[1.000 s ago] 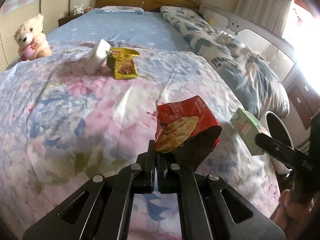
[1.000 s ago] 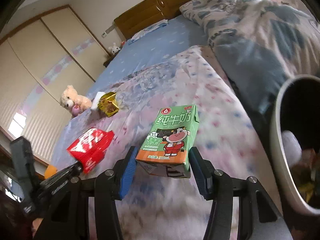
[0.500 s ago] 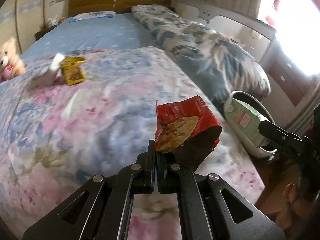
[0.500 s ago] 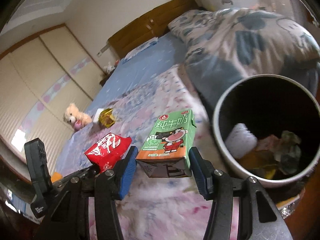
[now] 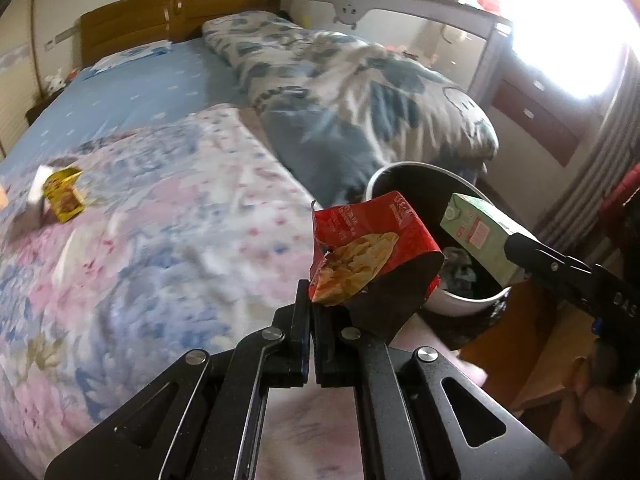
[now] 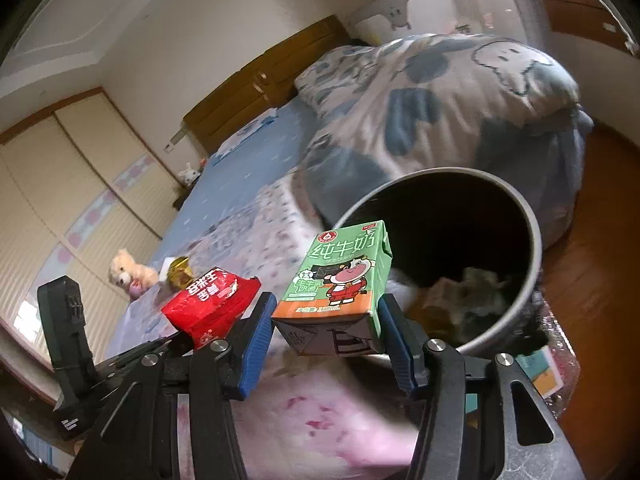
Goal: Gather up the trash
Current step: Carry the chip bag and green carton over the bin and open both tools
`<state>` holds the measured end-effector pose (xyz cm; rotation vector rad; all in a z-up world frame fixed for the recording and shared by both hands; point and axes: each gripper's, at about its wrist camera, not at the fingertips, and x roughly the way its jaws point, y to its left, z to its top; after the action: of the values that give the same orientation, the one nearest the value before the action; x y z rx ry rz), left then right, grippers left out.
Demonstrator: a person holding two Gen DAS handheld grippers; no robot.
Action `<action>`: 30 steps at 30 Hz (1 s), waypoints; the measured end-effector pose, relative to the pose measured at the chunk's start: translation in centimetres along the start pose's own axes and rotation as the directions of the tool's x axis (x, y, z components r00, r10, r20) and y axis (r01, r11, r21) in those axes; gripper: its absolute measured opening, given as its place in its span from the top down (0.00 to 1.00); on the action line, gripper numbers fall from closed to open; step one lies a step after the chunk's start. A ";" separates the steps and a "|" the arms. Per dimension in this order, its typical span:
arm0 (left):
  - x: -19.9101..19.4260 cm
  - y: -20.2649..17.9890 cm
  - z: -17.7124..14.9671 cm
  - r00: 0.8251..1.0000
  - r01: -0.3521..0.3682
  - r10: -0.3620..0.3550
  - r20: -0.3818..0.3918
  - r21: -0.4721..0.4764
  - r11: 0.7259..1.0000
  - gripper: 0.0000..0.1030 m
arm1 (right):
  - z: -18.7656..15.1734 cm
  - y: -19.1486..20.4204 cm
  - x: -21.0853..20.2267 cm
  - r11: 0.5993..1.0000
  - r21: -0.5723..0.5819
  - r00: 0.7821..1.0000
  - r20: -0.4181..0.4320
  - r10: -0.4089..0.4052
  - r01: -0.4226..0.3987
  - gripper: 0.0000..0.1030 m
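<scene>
My left gripper (image 5: 311,304) is shut on the torn edge of a red snack bag (image 5: 368,256), which it holds up near the corner of the bed. My right gripper (image 6: 326,320) is shut on a green milk carton (image 6: 340,280), squeezed between its blue pads. The carton (image 5: 476,232) hangs over the rim of a round white trash bin (image 6: 528,232) beside the bed, with trash lying in its dark inside. The red bag (image 6: 212,304) and the left gripper also show at the left of the right wrist view. A yellow wrapper (image 5: 64,196) and a white packet (image 5: 36,188) lie on the bed.
The floral bedspread (image 5: 160,240) covers the near bed, and a blue-grey patterned quilt (image 5: 360,100) is piled behind the bin. A teddy bear (image 6: 128,274) sits at the bed's far side. Wooden floor (image 6: 600,272) and a drawer unit (image 5: 536,120) lie to the right.
Both grippers have swung right from over the bed toward the bin, carrying the red bag and the carton. The bin has come fully into view, with the carton now over its rim.
</scene>
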<state>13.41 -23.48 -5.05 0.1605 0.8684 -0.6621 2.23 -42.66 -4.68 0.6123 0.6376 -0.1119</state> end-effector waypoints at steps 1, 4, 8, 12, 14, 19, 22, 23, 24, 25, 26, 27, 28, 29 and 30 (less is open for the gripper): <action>0.1 -0.4 0.1 1.000 0.001 -0.001 -0.001 0.006 1.000 0.99 | 0.1 -0.5 -0.1 1.000 0.008 1.000 0.003 -0.008 0.008 0.48; 0.6 -1.8 0.6 1.000 0.010 -0.010 -0.005 0.033 0.999 0.99 | 0.2 -1.9 -0.4 0.999 0.026 1.000 0.009 -0.025 0.025 0.48; 1.2 -3.2 1.1 1.000 0.016 -0.016 -0.008 0.059 0.998 0.99 | 0.3 -3.2 -0.7 0.998 0.044 0.999 0.015 -0.043 0.042 0.48; 1.8 -4.3 1.8 1.000 0.020 -0.019 -0.014 0.076 0.997 0.99 | 0.5 -4.2 -0.8 0.997 0.055 0.999 0.016 -0.051 0.050 0.48; 2.1 -4.9 2.0 1.000 0.022 -0.021 -0.017 0.084 0.996 0.99 | 0.6 -4.5 -0.8 0.997 0.056 0.998 0.015 -0.056 0.055 0.48; 3.0 -5.9 2.5 0.999 0.020 -0.017 -0.027 0.103 0.994 0.99 | 1.1 -5.2 -0.6 0.996 0.062 0.998 0.013 -0.058 0.057 0.48; 3.4 -6.2 2.7 0.999 0.018 -0.014 -0.036 0.106 0.994 0.99 | 1.4 -5.5 -0.5 0.996 0.060 0.998 0.013 -0.061 0.060 0.49; 3.6 -6.3 2.8 0.999 0.018 -0.013 -0.041 0.108 0.994 0.99 | 1.5 -5.6 -0.4 0.996 0.060 0.998 0.011 -0.060 0.059 0.49; 3.8 -6.4 2.9 0.999 0.019 -0.014 -0.044 0.109 0.994 0.99 | 1.6 -5.6 -0.3 0.996 0.059 0.998 0.009 -0.061 0.060 0.49; 4.0 -6.6 3.0 0.999 0.021 -0.016 -0.051 0.111 0.994 0.99 | 1.7 -5.7 -0.2 0.996 0.058 0.998 0.008 -0.063 0.062 0.49; 4.1 -6.6 3.0 0.998 0.022 -0.016 -0.054 0.112 0.993 0.99 | 1.8 -5.8 -0.1 0.996 0.059 0.998 0.007 -0.064 0.064 0.49; 4.2 -6.7 3.0 0.998 0.022 -0.016 -0.056 0.114 0.993 0.99 | 1.8 -5.8 0.0 0.996 0.059 0.998 0.006 -0.065 0.065 0.49; 4.3 -6.8 3.1 0.998 0.022 -0.016 -0.056 0.117 0.993 0.99 | 1.9 -5.9 0.1 0.996 0.059 0.998 0.006 -0.068 0.067 0.49; 4.3 -6.9 3.1 0.998 0.021 -0.015 -0.056 0.121 0.992 0.99 | 2.0 -5.9 0.1 0.996 0.058 0.997 0.007 -0.071 0.070 0.49; 4.3 -7.1 3.2 0.998 0.019 -0.013 -0.054 0.124 0.992 0.99 | 2.1 -5.9 0.2 0.996 0.057 0.997 0.007 -0.073 0.072 0.49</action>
<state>13.27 -32.36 -5.32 0.2851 0.8807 -0.7303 1.83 -48.68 -6.45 0.6429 0.6496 -0.2009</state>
